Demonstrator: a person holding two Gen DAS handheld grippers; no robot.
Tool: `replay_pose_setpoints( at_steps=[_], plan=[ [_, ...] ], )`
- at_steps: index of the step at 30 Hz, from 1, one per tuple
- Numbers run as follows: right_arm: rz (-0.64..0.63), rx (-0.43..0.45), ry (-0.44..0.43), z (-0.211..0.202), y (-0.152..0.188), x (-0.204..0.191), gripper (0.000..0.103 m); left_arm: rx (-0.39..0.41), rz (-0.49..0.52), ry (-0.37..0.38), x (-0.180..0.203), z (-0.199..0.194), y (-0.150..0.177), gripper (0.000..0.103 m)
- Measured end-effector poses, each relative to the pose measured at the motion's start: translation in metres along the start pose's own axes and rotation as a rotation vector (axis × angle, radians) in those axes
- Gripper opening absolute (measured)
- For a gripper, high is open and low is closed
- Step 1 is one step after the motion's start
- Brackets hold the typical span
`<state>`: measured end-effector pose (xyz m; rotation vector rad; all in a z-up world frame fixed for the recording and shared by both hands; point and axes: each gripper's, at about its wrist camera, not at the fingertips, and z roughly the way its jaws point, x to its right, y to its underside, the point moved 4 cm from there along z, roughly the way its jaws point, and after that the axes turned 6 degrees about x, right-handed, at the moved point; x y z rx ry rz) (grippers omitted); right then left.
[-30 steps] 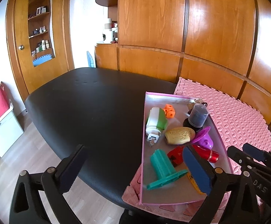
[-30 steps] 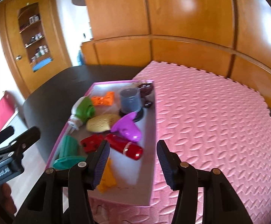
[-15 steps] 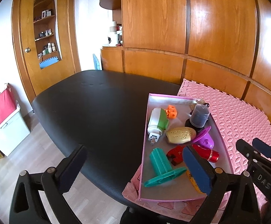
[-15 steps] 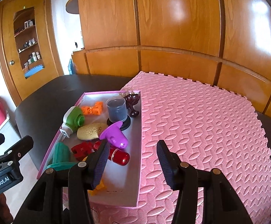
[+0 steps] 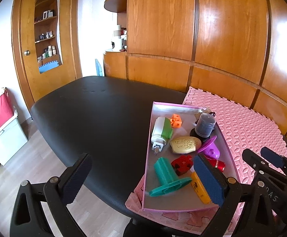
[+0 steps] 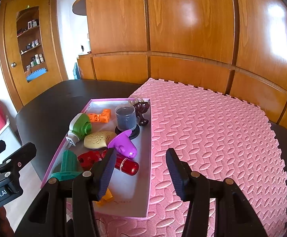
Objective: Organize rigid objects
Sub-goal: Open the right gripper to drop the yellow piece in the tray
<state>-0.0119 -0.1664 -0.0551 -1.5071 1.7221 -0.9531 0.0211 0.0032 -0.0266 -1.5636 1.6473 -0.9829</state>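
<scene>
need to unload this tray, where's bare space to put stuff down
The pink foam mat is bare from the shallow pink-rimmed tray across to its right edge. The black tabletop left of the tray is bare too. The tray itself is crowded; only its near right corner, beyond the red cylinder, is free.

A black oval table (image 5: 96,118) carried a pink foam puzzle mat (image 6: 212,130), which covered its right part and left the left and far side bare. A shallow pink-edged tray (image 6: 139,195) lay along the mat's left edge, its near-left corner overhanging onto the dark tabletop.
</scene>
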Motion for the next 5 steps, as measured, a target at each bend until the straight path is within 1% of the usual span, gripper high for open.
replay_pose_setpoints(
  at_steps=[5],
  plan=[
    [-0.008,-0.001,-0.008,0.0005,-0.0002,-0.0023,0.053,-0.003,0.005,0.000,0.0004,0.0013,0.0008,0.102]
  ],
)
